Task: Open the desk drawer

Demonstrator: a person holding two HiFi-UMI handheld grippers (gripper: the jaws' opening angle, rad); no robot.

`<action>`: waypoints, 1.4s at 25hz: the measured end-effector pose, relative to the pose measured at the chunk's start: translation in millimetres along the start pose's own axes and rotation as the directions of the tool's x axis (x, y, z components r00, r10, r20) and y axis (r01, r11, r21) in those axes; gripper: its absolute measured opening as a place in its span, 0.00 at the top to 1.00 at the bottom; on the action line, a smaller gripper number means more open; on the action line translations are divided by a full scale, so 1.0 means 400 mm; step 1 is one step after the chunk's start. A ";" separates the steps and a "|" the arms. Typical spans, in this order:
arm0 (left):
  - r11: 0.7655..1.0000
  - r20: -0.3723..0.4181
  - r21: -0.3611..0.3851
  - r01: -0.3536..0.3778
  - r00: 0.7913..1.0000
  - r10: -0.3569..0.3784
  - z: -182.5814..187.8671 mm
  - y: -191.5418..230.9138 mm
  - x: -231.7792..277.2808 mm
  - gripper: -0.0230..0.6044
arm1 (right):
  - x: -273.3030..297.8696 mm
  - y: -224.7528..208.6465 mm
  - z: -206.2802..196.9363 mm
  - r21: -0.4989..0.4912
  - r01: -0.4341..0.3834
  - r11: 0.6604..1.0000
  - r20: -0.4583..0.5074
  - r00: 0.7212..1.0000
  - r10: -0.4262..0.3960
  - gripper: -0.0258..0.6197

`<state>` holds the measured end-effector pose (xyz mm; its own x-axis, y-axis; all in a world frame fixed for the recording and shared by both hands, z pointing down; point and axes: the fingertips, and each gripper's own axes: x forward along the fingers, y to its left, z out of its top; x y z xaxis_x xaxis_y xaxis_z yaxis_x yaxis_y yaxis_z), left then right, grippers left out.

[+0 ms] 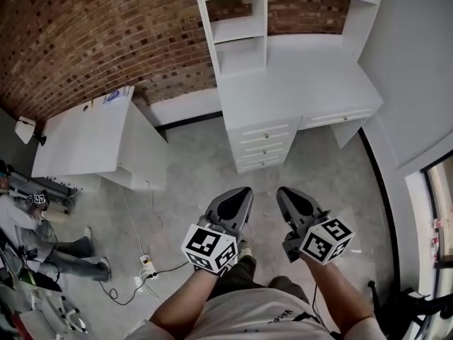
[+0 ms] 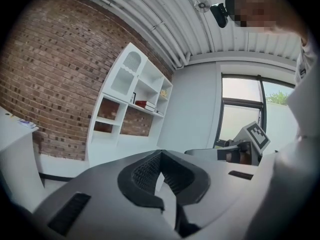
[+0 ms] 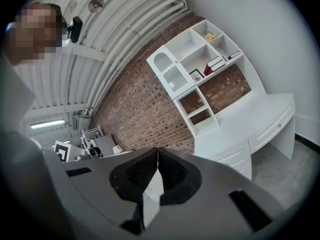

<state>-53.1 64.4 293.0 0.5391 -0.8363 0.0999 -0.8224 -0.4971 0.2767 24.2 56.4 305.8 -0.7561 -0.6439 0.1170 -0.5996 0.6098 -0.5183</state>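
The white desk (image 1: pixel 297 83) with a shelf hutch stands against the brick wall, across the floor from me. A stack of three small drawers (image 1: pixel 264 144) sits under its left part, and a wide shallow drawer (image 1: pixel 337 116) with a small knob under its right part; all are closed. My left gripper (image 1: pixel 246 190) and right gripper (image 1: pixel 281 190) are held side by side well short of the desk, both shut and empty. In the right gripper view the jaws (image 3: pixel 158 150) point toward the desk (image 3: pixel 250 126). In the left gripper view the jaws (image 2: pixel 159 152) face the hutch (image 2: pixel 131 96).
A second white table (image 1: pixel 92 137) stands to the left, with a person's legs (image 1: pixel 71 255) beyond it. A power strip with cables (image 1: pixel 146 263) lies on the grey floor at my left. A white wall and a window (image 2: pixel 240 116) bound the right side.
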 end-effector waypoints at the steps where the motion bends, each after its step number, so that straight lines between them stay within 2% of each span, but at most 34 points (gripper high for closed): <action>1: 1.000 -0.006 0.003 0.010 1.000 -0.010 0.002 0.025 0.017 0.94 | 0.028 -0.010 0.003 0.005 0.009 1.000 0.002 1.000 -0.009 0.93; 6: 1.000 -0.026 0.000 0.028 0.999 -0.028 -0.009 0.138 0.092 0.94 | 0.141 -0.079 -0.010 0.012 0.062 0.998 -0.002 0.998 -0.062 0.93; 11: 0.999 -0.063 -0.028 0.034 0.997 -0.036 -0.056 0.205 0.187 0.94 | 0.225 -0.170 -0.021 0.002 0.098 0.995 -0.028 0.995 -0.098 0.93; 16: 0.999 -0.077 -0.043 0.031 0.996 -0.034 -0.104 0.276 0.317 0.94 | 0.325 -0.312 -0.033 0.014 0.115 0.993 -0.054 0.992 -0.114 0.93; 22: 0.999 -0.080 -0.047 -0.013 0.997 0.009 -0.160 0.389 0.492 0.94 | 0.461 -0.503 -0.046 0.036 0.097 0.995 -0.088 0.992 -0.094 0.93; 29: 0.994 -0.136 -0.076 -0.074 0.989 0.064 -0.291 0.533 0.677 0.94 | 0.607 -0.769 -0.157 0.049 0.161 0.986 -0.196 0.969 -0.149 0.93; 35: 0.994 -0.175 -0.082 -0.078 0.983 0.063 -0.441 0.622 0.781 0.94 | 0.687 -0.948 -0.300 0.057 0.219 0.974 -0.257 0.946 -0.198 0.93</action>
<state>-57.3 -279.6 561.7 0.5100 -0.8123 0.2828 -0.8443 -0.4099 0.3451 12.5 -296.3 636.0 -0.6642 -0.6110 0.4307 -0.7345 0.4263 -0.5279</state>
